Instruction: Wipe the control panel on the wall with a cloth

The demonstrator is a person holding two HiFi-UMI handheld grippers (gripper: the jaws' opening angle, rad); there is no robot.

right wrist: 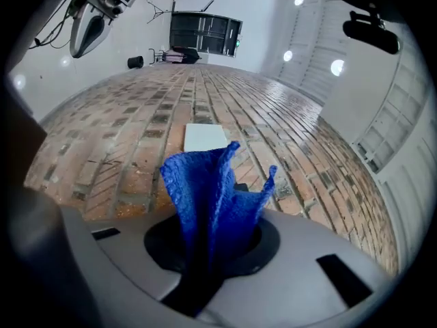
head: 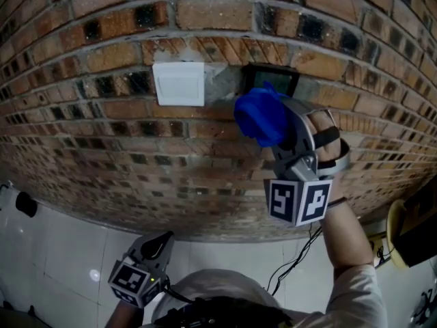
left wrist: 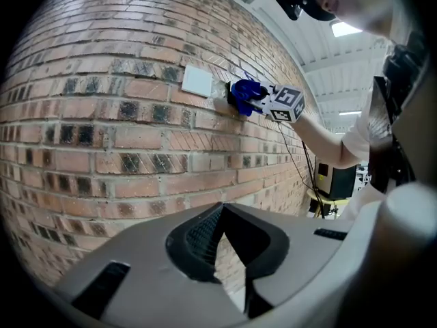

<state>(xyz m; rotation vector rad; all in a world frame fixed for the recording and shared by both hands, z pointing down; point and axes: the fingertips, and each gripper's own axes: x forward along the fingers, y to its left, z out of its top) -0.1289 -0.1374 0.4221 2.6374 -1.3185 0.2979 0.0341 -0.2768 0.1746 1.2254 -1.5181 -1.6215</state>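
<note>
1. The right gripper (head: 281, 134) is raised to the brick wall (head: 95, 149), its jaws pinching a blue cloth (head: 262, 115) that sticks out in a crumpled bunch past the tips.
2. The control panel (head: 274, 79) (a dark, framed screen set into the bricks) sits just ahead of that claw. The cloth overlaps its lower left corner and looks to be against the wall.
3. A white cover plate (head: 179, 83) lies to the claw's left, just beside the panel.
4. The left gripper (head: 158, 244) hangs well below and left of the right one, away from the panel. Its jaws are pressed together at the tips with nothing between them.
</note>
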